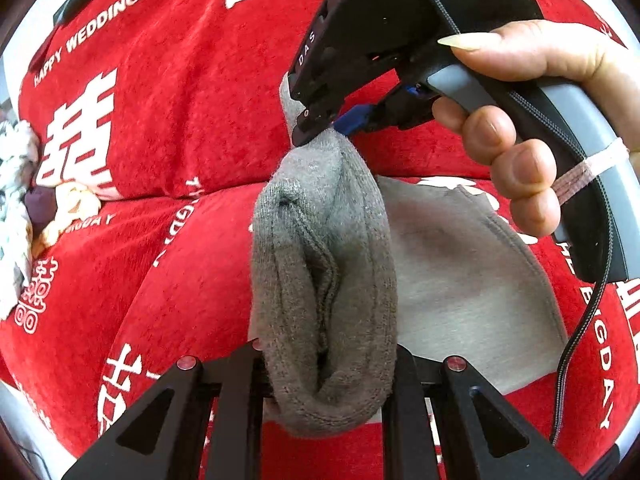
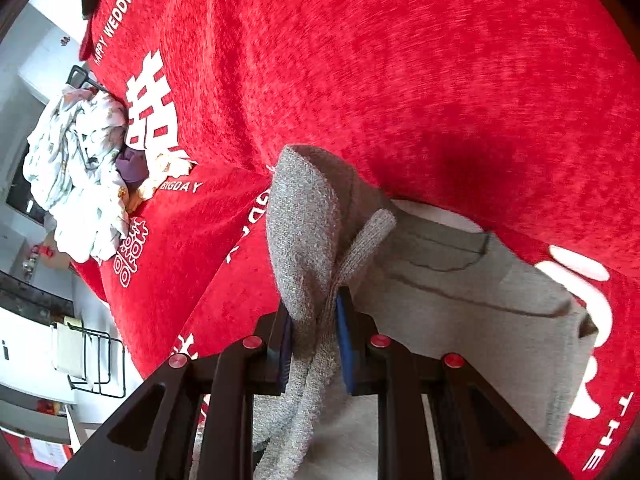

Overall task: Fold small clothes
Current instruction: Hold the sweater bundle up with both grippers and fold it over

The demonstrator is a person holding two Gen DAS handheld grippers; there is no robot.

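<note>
Two grippers were clamped on one grey sock (image 1: pixel 324 280), which was held up above a red cloth (image 1: pixel 168 128) printed with white characters and the words HAPPY WEDDING. In the left wrist view, the left gripper (image 1: pixel 326 364) was seen at the bottom edge with its black fingers pressed against the lower, bunched end of the sock, the knit bulging out between and below them. At the top of that view the right gripper (image 1: pixel 320 130) was seen from the side, its tip pinching the upper end of the same sock, with a blue pad just visible at the pinch. It was held by a hand (image 1: pixel 528 120) wrapped around the grey handle, and a black cable (image 1: pixel 588 340) hung down from it.

In the right wrist view, the right gripper (image 2: pixel 314 344) was shown closed on the sock (image 2: pixel 304 232), the fabric squeezed between two blue pads (image 2: pixel 345 344) and folding over above them.

A lighter grey garment (image 2: pixel 480 300) was spread flat on the red cloth beneath and beyond the sock, with a seam line running across it. At the left edge of the cloth a crumpled heap of pale printed clothes (image 2: pixel 76 176) was seen, with a purple item (image 2: pixel 132 166) beside it. A black wire rack (image 2: pixel 96 360) stood off the cloth, lower left.
</note>
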